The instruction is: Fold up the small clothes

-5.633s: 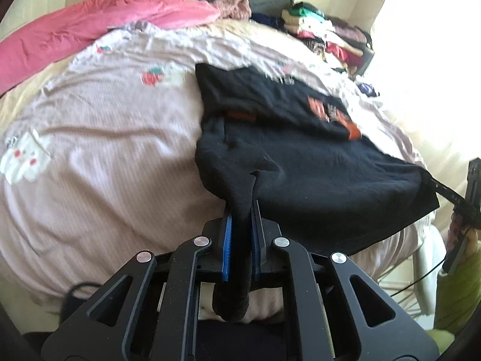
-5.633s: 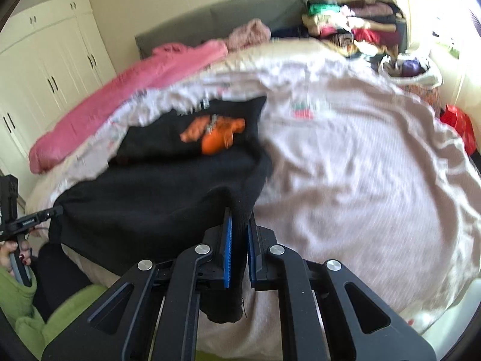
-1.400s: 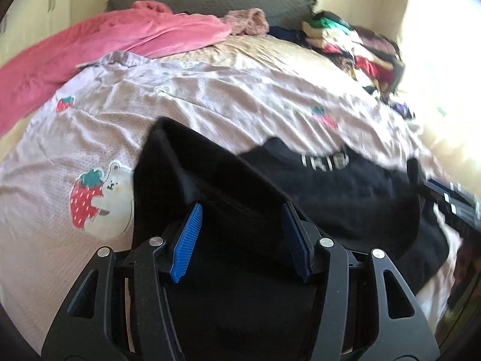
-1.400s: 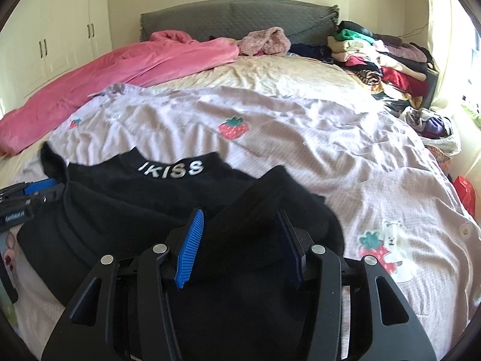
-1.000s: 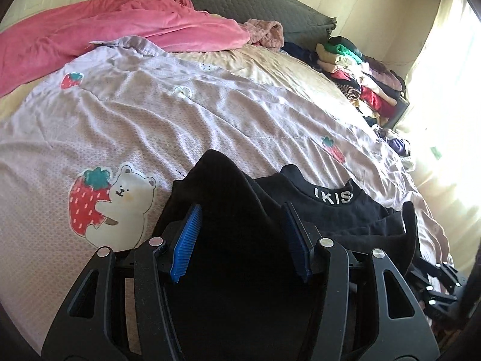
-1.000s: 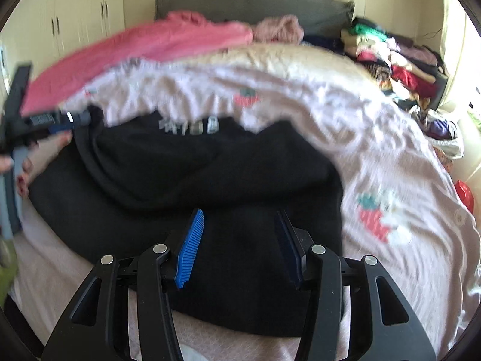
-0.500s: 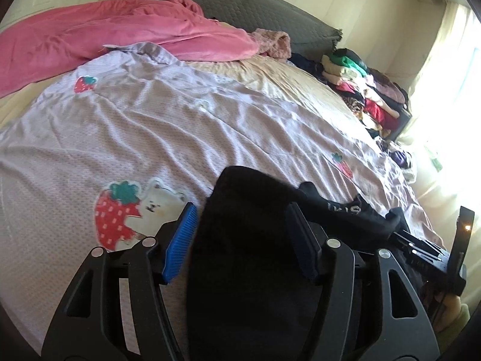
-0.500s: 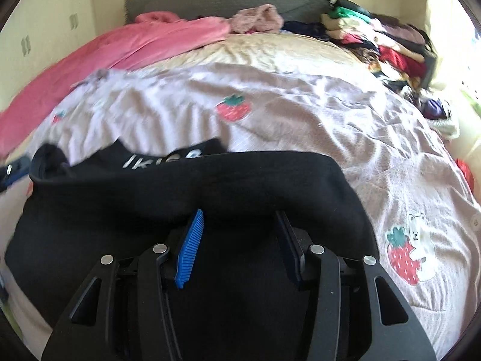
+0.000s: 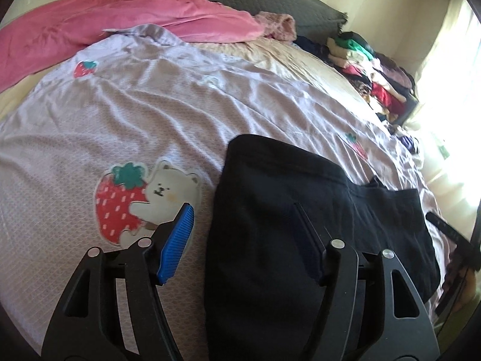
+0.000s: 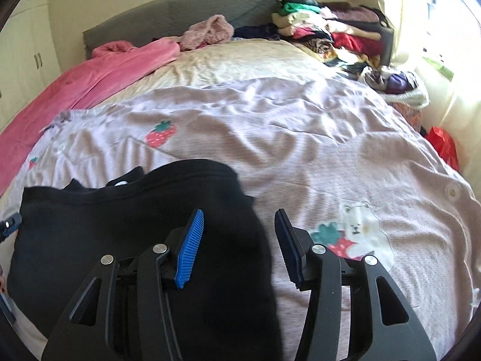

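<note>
Folded black knit garment [image 9: 279, 210] lying flat on the lilac strawberry-and-bear printed bedspread [image 9: 129, 114], near the bed's front edge; seen again from the other side in the right wrist view [image 10: 126, 225], with a sliver of white neck lettering peeking out from under the top layer. Left gripper [image 9: 243, 240] poised above the garment's left border, jaws spread and just widened further, one blue ribbed pad over bare bedspread by the bear print, the other over black cloth; fabric lying beneath and between the pads but not pinched. Right gripper [image 10: 239, 237] placed likewise at the garment's right border, jaws spread, nothing clamped, one pad over cloth and one over bedspread. Straddling of both side borders probably explained by a release after laying the fold down, with each tool free to smooth or take a fresh hold for the next fold. Upper fold edge rounded rather than creased, so some springing-back of the thick knit possible. Crumpled pink plush blanket [image 9: 120, 15] and stack of folded multicoloured clothes [image 10: 327, 27] kept at the far side of the bed, well apart from the working area, the stack likely the destination for finished pieces
</note>
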The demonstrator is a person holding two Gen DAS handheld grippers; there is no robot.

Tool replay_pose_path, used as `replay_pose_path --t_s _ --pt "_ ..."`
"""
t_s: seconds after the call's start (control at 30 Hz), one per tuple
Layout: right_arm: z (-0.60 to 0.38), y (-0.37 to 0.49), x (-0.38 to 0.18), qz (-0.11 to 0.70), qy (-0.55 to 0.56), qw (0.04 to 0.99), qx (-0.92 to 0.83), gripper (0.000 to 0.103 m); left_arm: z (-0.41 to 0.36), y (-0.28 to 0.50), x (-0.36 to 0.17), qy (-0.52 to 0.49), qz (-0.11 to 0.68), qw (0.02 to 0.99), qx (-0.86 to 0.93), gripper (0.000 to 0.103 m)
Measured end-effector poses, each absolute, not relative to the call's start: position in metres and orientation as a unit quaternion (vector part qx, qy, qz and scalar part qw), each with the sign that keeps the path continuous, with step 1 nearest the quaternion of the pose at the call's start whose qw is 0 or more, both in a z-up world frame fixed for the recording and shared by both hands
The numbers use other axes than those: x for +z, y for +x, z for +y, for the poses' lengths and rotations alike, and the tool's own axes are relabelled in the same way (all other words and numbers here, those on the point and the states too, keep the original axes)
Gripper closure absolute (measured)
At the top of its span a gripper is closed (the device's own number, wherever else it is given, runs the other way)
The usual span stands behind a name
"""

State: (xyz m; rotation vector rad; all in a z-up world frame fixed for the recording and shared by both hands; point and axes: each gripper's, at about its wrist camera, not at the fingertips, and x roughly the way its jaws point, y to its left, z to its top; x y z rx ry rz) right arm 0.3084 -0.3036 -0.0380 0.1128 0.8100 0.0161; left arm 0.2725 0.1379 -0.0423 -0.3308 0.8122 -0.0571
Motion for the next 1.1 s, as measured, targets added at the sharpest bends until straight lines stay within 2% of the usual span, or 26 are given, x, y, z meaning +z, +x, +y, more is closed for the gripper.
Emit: replay_pose_path --t_s 0.07,0.17,0.23,0.27,0.3,0.33,0.37,0.4,0.53,0.7,0.93,1.1 --pt "-0.309 0.313 -0.041 0.400 0.066 0.914 0.011 0.055 0.135 0.273 -0.045 -0.156 0.395 0.905 -0.028 0.046" --pt "-0.314 0.321 -0.046 0.410 0.089 0.908 0.008 0.055 0.133 0.273 -0.047 -0.149 0.396 0.906 -0.029 0.061" --pt "-0.314 0.328 -0.050 0.417 0.102 0.903 0.011 0.056 0.134 0.272 -0.047 -0.147 0.391 0.908 -0.030 0.063" --pt "-0.313 0.332 -0.052 0.421 0.107 0.901 0.014 0.058 0.134 0.272 -0.047 -0.147 0.391 0.908 -0.031 0.068" --pt "-0.312 0.336 -0.053 0.425 0.109 0.898 0.019 0.064 0.136 0.272 -0.049 -0.148 0.392 0.907 -0.031 0.078" --pt "-0.311 0.339 -0.055 0.430 0.111 0.896 0.026 0.077 0.136 0.272 -0.050 -0.148 0.393 0.907 -0.030 0.085" --pt "-0.310 0.341 -0.057 0.435 0.112 0.893 0.033 0.083 0.137 0.272 -0.050 -0.146 0.394 0.907 -0.028 0.095" --pt "-0.306 0.342 -0.057 0.439 0.103 0.892 0.039 0.094 0.137 0.271 -0.049 -0.147 0.393 0.907 -0.028 0.097" --pt "-0.298 0.325 -0.047 0.404 0.068 0.912 0.028 0.097 0.138 0.265 -0.040 -0.147 0.380 0.913 -0.029 0.098" --pt "-0.311 0.307 -0.029 0.351 0.074 0.933 0.009 0.097 0.142 0.253 -0.025 -0.143 0.362 0.921 -0.027 0.099" --pt "-0.304 0.324 -0.058 0.396 0.034 0.917 -0.027 0.097 0.139 0.268 -0.055 -0.117 0.399 0.910 -0.002 0.100" --pt "-0.297 0.325 -0.068 0.407 0.008 0.913 -0.044 0.095 0.137 0.266 -0.055 -0.103 0.398 0.911 0.004 0.098"
